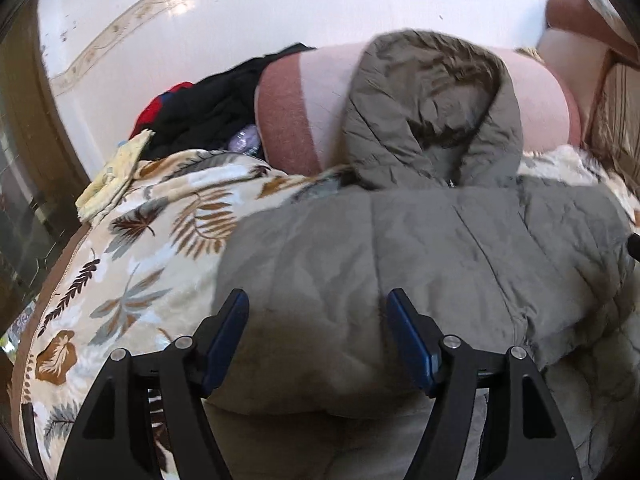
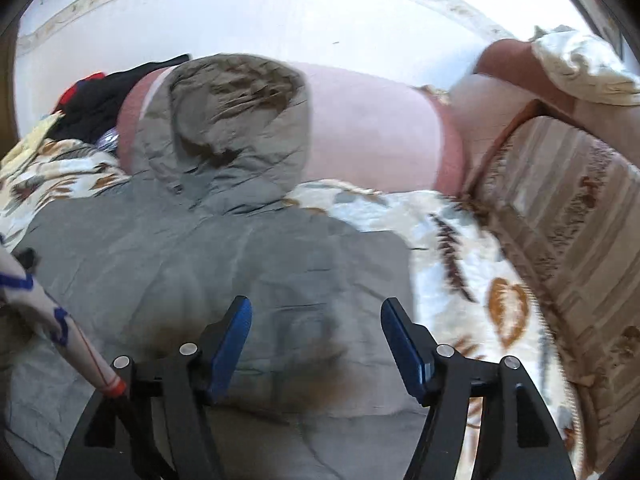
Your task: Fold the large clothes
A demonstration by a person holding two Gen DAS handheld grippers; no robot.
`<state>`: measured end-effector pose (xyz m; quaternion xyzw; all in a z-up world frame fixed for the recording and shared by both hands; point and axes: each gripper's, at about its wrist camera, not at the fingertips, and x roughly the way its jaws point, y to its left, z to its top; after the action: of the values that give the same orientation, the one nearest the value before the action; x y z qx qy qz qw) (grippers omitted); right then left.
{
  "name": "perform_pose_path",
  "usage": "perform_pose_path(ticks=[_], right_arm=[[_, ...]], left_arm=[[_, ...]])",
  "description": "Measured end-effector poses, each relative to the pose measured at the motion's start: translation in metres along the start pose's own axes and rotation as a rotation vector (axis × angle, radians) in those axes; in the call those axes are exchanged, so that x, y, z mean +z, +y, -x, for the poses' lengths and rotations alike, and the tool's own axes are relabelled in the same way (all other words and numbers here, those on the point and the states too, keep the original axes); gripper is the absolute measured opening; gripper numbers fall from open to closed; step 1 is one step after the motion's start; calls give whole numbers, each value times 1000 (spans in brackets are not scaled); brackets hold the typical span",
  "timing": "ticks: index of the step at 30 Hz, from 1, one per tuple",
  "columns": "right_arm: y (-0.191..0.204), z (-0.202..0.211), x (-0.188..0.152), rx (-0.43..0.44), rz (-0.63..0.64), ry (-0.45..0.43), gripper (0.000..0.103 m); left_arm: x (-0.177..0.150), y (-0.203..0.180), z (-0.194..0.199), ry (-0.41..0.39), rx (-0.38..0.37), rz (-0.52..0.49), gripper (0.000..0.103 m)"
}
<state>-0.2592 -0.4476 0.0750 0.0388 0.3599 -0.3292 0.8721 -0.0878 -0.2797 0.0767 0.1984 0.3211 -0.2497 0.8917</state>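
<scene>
A grey-olive hooded puffer jacket [image 1: 420, 248] lies spread on a leaf-print blanket [image 1: 132, 248], hood [image 1: 432, 108] at the far end resting against a pink pillow [image 1: 312, 120]. My left gripper [image 1: 318, 300] is open and empty just above the jacket's near left part. The jacket also shows in the right wrist view [image 2: 224, 260], with its hood [image 2: 236, 120] at the far end. My right gripper [image 2: 316, 308] is open and empty above the jacket's near right part, close to its right edge.
A pile of black and red clothes [image 1: 208, 108] lies at the far left by the wall. A striped sofa cushion [image 2: 568, 248] borders the blanket on the right. A sleeved arm [image 2: 44, 312] shows at the right wrist view's left edge.
</scene>
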Motion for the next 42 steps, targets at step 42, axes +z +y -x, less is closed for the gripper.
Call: perform_pose_path(ticks=[42], right_arm=[[28, -50, -15, -47, 98, 113, 27]], left_arm=[[-15, -14, -23, 37, 25, -37, 72]])
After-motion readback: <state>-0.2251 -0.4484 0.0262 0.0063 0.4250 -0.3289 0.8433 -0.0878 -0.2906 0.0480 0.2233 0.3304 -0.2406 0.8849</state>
